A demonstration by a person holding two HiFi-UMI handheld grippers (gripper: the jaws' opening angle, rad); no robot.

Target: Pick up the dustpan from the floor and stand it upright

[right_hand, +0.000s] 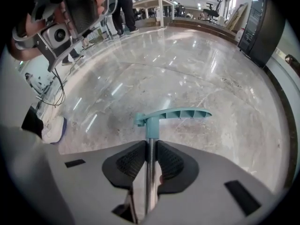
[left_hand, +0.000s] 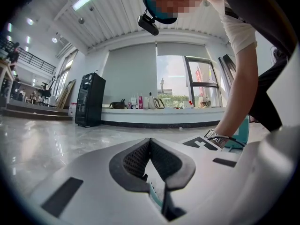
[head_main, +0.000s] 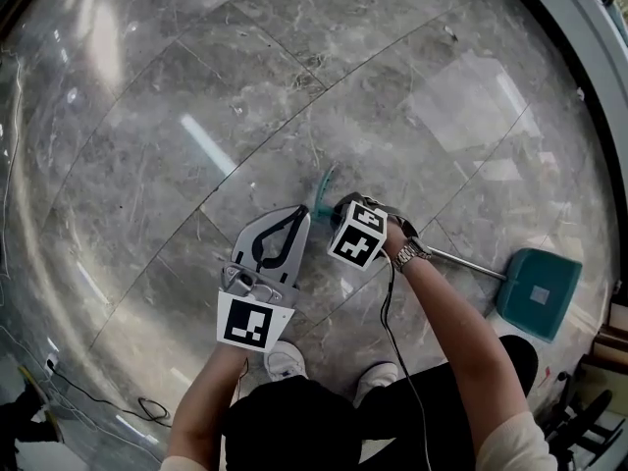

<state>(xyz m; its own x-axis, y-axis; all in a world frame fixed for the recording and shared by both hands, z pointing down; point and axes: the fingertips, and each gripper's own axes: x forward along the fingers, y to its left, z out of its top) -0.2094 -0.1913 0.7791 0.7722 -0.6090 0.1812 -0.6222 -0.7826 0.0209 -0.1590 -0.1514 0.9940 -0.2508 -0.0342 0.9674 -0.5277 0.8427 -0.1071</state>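
The teal dustpan [head_main: 538, 292] lies on the marble floor at the right, its metal pole [head_main: 466, 261] running left to my right gripper [head_main: 340, 206]. In the right gripper view that gripper [right_hand: 149, 144] is shut on the pole just below the teal handle grip [right_hand: 173, 115], which sticks out past the jaws over the floor. The grip [head_main: 322, 194] shows just beyond both grippers in the head view. My left gripper [head_main: 297, 214] sits beside it on the left, pads touching at the tips [left_hand: 150, 142] and nothing held. The pan [left_hand: 243, 131] peeks out behind the wrist.
My shoes [head_main: 285, 359] stand just behind the grippers. A cable [head_main: 147, 405] trails on the floor at lower left. A raised kerb [head_main: 589, 57] curves along the right. A black cabinet [left_hand: 89, 100] and a window ledge [left_hand: 159, 112] stand far off.
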